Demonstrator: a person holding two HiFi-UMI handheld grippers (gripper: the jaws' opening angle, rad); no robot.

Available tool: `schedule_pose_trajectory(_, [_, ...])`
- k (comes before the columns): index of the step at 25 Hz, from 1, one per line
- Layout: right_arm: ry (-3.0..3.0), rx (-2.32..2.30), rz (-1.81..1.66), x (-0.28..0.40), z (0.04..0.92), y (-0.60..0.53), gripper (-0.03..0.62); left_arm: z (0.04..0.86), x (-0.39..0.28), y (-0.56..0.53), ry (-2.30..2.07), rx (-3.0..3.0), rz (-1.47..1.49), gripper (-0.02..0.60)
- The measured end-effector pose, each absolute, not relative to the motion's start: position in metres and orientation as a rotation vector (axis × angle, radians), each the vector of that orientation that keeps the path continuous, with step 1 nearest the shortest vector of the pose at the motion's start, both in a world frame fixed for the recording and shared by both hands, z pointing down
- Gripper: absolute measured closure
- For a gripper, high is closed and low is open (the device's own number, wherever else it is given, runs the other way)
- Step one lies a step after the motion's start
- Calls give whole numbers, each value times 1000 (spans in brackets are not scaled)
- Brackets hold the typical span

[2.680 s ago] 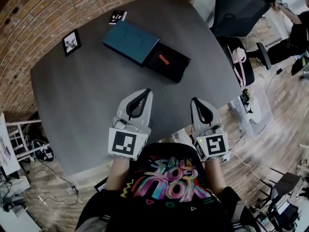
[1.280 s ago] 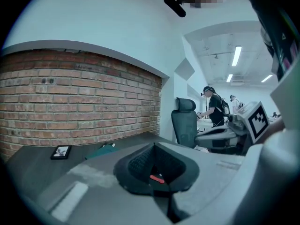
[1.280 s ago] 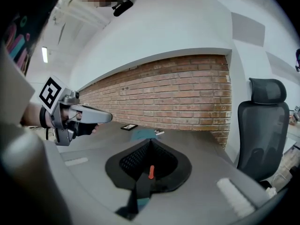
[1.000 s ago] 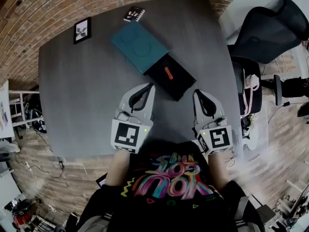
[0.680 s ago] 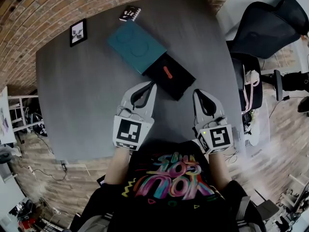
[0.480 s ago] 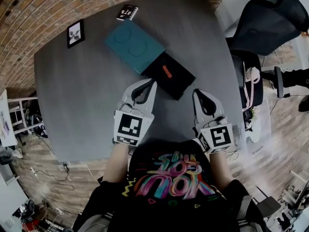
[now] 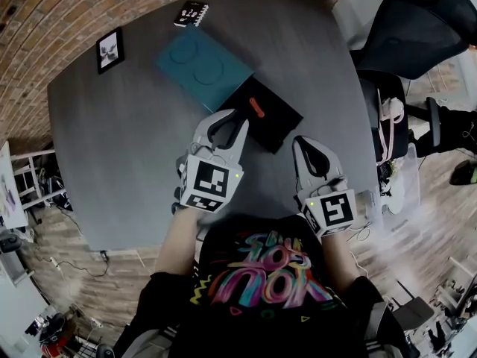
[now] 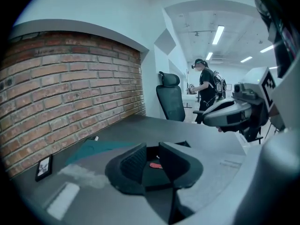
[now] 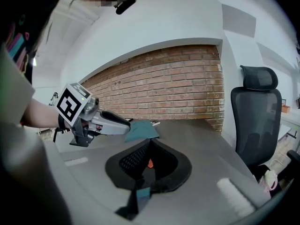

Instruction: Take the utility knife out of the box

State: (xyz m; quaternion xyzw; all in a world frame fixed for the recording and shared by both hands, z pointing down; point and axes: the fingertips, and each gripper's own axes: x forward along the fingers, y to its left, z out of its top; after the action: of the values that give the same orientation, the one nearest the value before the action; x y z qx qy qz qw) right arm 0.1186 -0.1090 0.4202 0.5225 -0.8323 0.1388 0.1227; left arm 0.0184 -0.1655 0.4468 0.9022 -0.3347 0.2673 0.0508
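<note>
A teal box sleeve [image 7: 203, 67] lies on the dark grey table [image 7: 127, 148]. Its black inner tray [image 7: 274, 127] is slid out toward me, with the orange-red utility knife [image 7: 256, 108] lying in it. My left gripper [image 7: 240, 120] hangs at the tray's near left edge. Its jaws are opening and nothing is between them. In the left gripper view the knife [image 8: 155, 165] shows beyond the parted fingers [image 8: 132, 161]. My right gripper [image 7: 299, 142] hovers right of the tray, apart from it, tips together and empty. The knife [image 9: 149, 163] also shows past the right gripper [image 9: 149, 143].
A small framed picture [image 7: 109, 49] and a black printed card [image 7: 191, 12] lie at the table's far side by the brick wall [image 7: 67, 6]. Black office chairs [image 7: 414, 32] stand to the right. A person [image 8: 206, 86] stands in the background.
My left gripper has moved forward and down to the tray's edge, rolled a little, and its jaws have parted. The right gripper has sunk slightly.
</note>
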Motion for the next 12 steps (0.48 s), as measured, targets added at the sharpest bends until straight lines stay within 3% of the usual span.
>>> schedule_pose_trajectory(6, [-2406, 1507, 411, 117, 431, -108, 595, 469, 34, -172, -905, 2815, 966, 486])
schedule_pose_trajectory(12, [-2418, 1506, 404, 118, 437, -107, 595, 502, 50, -171, -653, 2920, 1327, 446])
